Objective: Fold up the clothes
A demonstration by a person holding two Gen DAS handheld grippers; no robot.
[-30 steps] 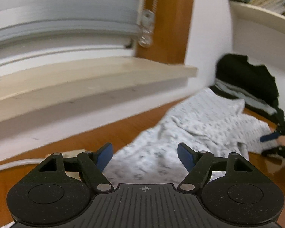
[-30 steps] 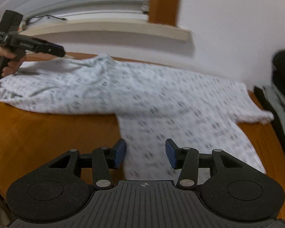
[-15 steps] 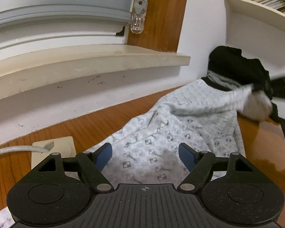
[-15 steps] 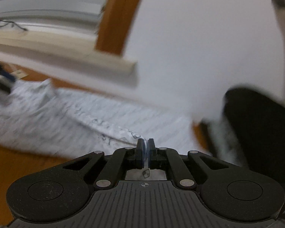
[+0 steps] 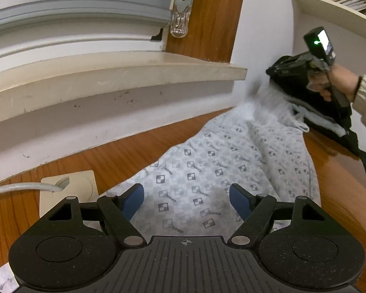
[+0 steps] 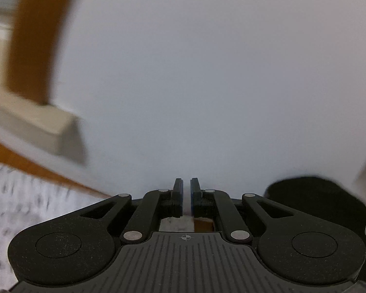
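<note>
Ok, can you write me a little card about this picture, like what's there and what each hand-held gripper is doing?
Surface: wooden table
Main thing: white patterned garment, lying on the table with its far corner held up
Left hand-held gripper: open, over the garment's near end, not pinching it
Right hand-held gripper: shut on the garment's far corner, up off the table
Other clothes: black pile by the wall
Also there: windowsill, cable plate
</note>
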